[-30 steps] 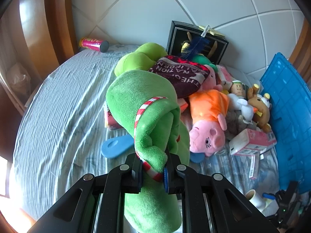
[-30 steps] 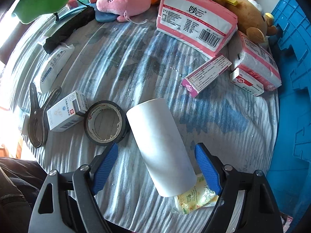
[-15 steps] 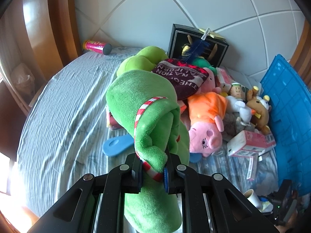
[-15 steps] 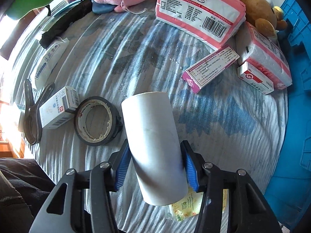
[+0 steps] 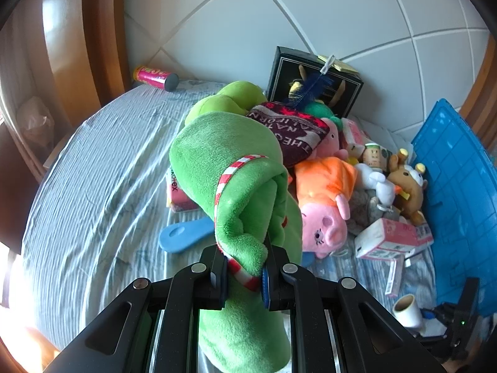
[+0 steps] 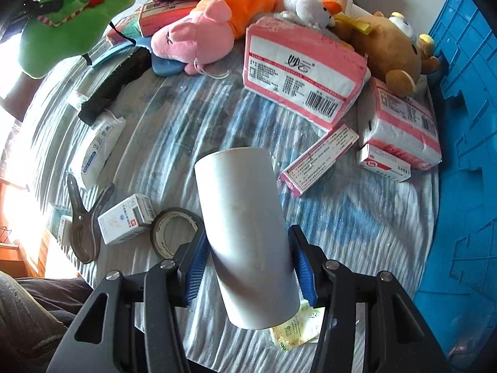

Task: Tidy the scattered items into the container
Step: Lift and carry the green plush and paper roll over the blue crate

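L gripper (image 5: 243, 272) is clamped on a green plush (image 5: 230, 186) w/ red-white striped trim; the toy bulges up ahead of the jaws and hangs down below them, off the bed. In the R wrist view the same plush (image 6: 68, 28) hangs far up-left, pinched by dark fingers.

R gripper (image 6: 248, 267) is closed around a white roll (image 6: 245, 233), blue pads pressed on both sides, roll tilted w/ its far end up and fwd. A yellow sachet (image 6: 295, 329) lies just under the roll's near end; green print, not legible.

Left of the R gripper: black tape ring (image 6: 174, 230) touching the jaw side, then a white box (image 6: 125, 219) w/ a red logo, then a dark spring clamp (image 6: 82, 217). Further left-fwd, a white pouch (image 6: 98, 147) w/ blue print, too small to read.

Ahead of the R gripper: slim pink carton (image 6: 320, 158) w/ fine print; beyond it a pink-white tissue pack (image 6: 301, 74) w/ Chinese logo and barcode. Pink pig plush (image 6: 214, 21) in orange sits ahead-left, brown bear plush (image 6: 385, 49) ahead-right, against the blue crate (image 6: 466, 124) along the right.

Ahead of the L gripper: maroon knit item (image 5: 292, 130) reading partly "NAT…" upside down, black box (image 5: 313, 80) behind it, blue crate (image 5: 459, 192) to the right. Far fwd-left, a pink can (image 5: 155, 77) lies on the striped bedsheet (image 5: 93, 186).
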`<move>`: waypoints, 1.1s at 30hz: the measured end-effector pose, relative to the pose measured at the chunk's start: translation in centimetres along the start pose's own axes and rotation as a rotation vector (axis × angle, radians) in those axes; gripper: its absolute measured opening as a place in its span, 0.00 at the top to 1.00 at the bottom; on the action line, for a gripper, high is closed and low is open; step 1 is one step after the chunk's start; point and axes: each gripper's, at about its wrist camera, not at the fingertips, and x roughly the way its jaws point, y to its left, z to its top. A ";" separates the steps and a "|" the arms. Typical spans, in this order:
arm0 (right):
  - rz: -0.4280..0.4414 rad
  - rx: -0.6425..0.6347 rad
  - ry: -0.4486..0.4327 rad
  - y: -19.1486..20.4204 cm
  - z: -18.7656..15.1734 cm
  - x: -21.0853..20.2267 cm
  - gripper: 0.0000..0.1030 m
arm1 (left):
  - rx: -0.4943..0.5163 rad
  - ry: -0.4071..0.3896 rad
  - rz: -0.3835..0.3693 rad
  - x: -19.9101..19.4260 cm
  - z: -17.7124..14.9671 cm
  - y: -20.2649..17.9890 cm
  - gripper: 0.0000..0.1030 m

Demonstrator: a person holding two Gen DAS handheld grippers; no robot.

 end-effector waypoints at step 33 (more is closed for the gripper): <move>-0.013 0.029 -0.366 7.1 12.6 -16.0 0.52 | 0.002 -0.051 0.055 -8.7 1.3 -0.5 0.86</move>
